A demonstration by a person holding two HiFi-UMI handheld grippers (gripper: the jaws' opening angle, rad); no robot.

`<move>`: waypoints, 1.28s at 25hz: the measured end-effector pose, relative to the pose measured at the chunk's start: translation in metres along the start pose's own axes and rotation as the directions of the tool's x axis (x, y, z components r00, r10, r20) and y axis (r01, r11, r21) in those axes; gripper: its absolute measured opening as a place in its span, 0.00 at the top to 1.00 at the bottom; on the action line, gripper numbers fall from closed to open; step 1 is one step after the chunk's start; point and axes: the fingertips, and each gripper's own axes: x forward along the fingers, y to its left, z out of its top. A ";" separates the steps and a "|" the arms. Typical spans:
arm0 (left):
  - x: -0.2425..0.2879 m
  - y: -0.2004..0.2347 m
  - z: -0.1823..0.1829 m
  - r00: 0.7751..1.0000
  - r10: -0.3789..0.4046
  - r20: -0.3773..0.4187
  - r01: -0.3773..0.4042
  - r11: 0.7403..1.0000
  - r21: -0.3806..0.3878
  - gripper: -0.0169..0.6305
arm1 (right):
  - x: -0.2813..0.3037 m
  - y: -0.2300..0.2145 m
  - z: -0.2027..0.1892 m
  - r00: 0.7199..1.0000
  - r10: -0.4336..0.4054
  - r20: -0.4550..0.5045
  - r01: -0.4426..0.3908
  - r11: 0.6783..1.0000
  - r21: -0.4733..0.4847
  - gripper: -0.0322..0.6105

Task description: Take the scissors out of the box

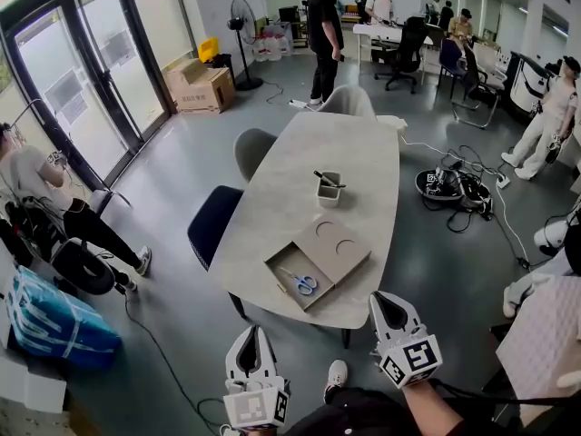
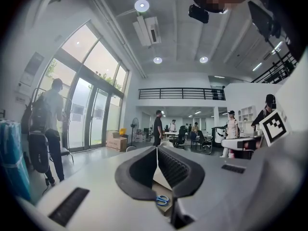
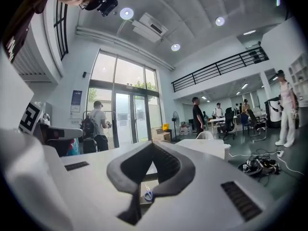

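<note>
My left gripper (image 2: 157, 149) has its fingers pressed together with nothing between them, and the right gripper (image 3: 153, 144) is closed and empty in the same way. Both hang short of the counter's (image 1: 300, 166) near edge, not touching it. The blue-handled scissors (image 1: 300, 282) lie in the pulled-out tray of the cardboard box (image 1: 343, 246), which sits near that edge. Farther along the counter stands a small cup (image 1: 328, 194) holding what may be pens, though they are too small to be sure.
</note>
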 end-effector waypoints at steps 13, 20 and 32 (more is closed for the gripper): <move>0.091 0.001 0.015 0.999 0.025 0.023 -0.025 1.000 0.008 0.95 | 0.079 -0.046 0.011 0.999 0.050 -0.004 -0.050 0.999 0.009 0.95; 0.118 0.006 0.019 0.999 0.037 0.027 -0.037 0.999 0.010 0.95 | 0.109 -0.052 0.016 0.998 0.069 -0.002 -0.069 0.998 0.001 0.95; 0.147 0.028 0.018 0.999 -0.028 -0.020 0.028 0.999 0.022 0.95 | 0.140 -0.039 0.010 0.998 0.041 -0.042 -0.041 0.999 0.007 0.95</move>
